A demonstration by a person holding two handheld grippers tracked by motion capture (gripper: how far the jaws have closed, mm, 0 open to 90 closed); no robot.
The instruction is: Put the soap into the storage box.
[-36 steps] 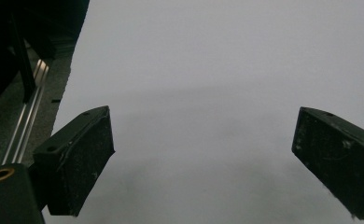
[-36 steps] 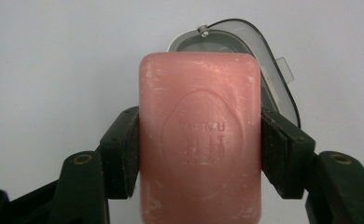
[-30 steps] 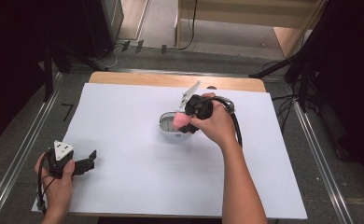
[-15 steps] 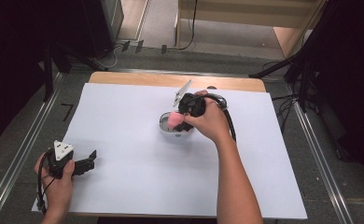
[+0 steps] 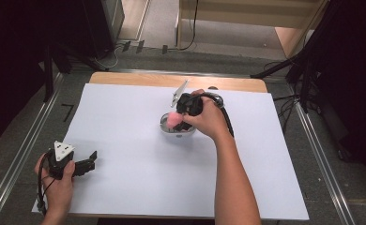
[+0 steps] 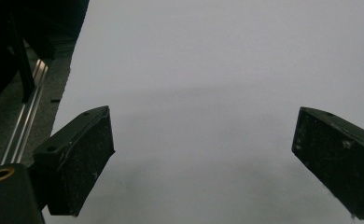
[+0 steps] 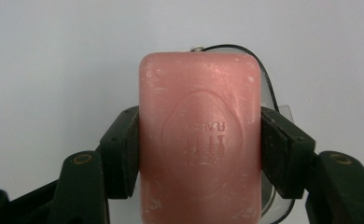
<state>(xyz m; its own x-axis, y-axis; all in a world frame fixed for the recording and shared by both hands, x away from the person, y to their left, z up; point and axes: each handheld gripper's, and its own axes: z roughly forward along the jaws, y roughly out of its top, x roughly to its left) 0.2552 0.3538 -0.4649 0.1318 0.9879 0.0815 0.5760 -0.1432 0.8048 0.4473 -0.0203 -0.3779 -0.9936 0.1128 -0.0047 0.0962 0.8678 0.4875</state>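
A pink bar of soap (image 7: 199, 140) with an embossed stamp sits between the two black jaws of my right gripper (image 7: 199, 151), which is shut on it. In the high view the soap (image 5: 175, 118) hangs over a clear oval soap dish (image 5: 166, 128) near the middle of the white table, with my right gripper (image 5: 179, 121) pointing left and down. Part of the dish's clear rim (image 7: 276, 186) shows behind the soap. My left gripper (image 5: 95, 159) rests at the near left of the table, and its jaws (image 6: 203, 163) stand wide open over bare white surface.
The white sheet (image 5: 139, 187) covers the table, with a wooden strip (image 5: 134, 79) along the far edge. Metal rails (image 5: 21, 154) run down both sides. Dark stands and cables (image 5: 308, 70) crowd the floor beyond the right edge.
My right gripper has carried the soap a little to the left and slightly down, over the dish. The left gripper has stayed where it was.
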